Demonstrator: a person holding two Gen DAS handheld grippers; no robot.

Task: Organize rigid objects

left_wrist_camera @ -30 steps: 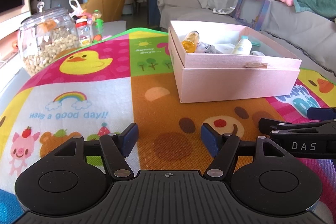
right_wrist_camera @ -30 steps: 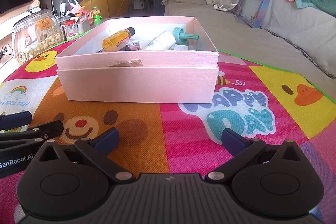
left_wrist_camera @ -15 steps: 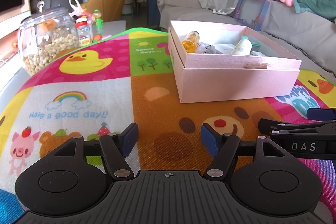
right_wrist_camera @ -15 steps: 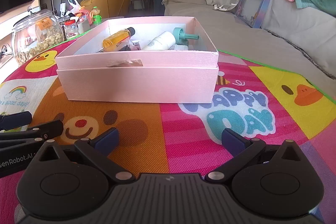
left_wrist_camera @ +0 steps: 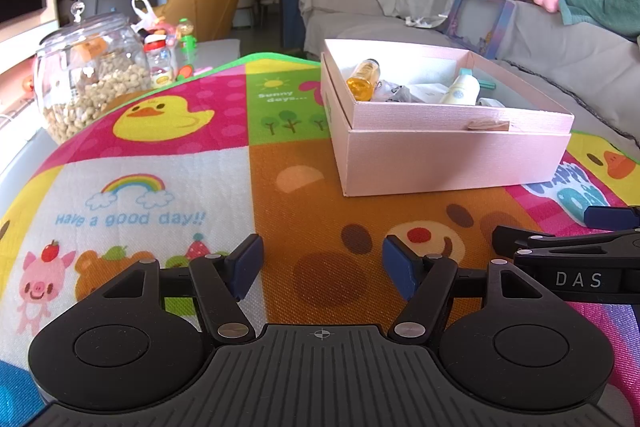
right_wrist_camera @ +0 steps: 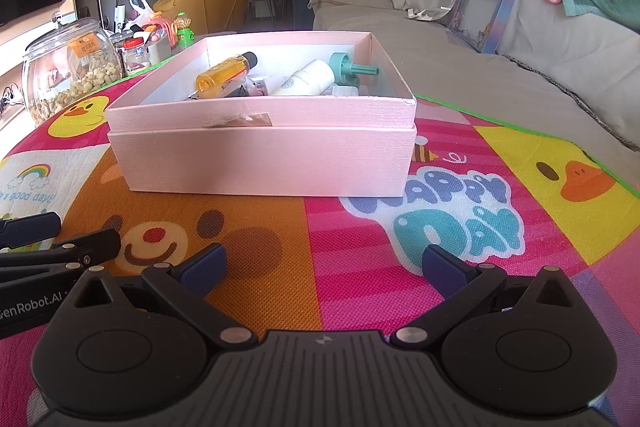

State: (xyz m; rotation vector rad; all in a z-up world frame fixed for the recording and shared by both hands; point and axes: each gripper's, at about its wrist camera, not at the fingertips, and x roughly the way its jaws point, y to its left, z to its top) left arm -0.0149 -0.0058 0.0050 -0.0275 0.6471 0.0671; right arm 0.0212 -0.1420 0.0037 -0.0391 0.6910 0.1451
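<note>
From the left wrist view, the left gripper [left_wrist_camera: 322,267] hovers low over the cartoon play mat [left_wrist_camera: 160,155], jaws apart and empty. The pink box [left_wrist_camera: 448,163] sits ahead and to the right, well apart from the blue pads. Inside lie an amber bottle [left_wrist_camera: 363,79] and a white bottle [left_wrist_camera: 462,91]. A glass jar [left_wrist_camera: 86,79] of snacks stands beyond the mat's left edge.

From the right wrist view, the right gripper [right_wrist_camera: 324,267] also has its jaws wide apart, holding nothing, and faces the pink box [right_wrist_camera: 264,163] squarely. The amber bottle [right_wrist_camera: 224,75], white bottle [right_wrist_camera: 306,79] and a teal cap piece [right_wrist_camera: 348,69] lie loosely inside. No loose item shows on the mat, so the sorting looks largely done. Any further reach should rise over the box's near wall before descending, to avoid nudging it.
</note>
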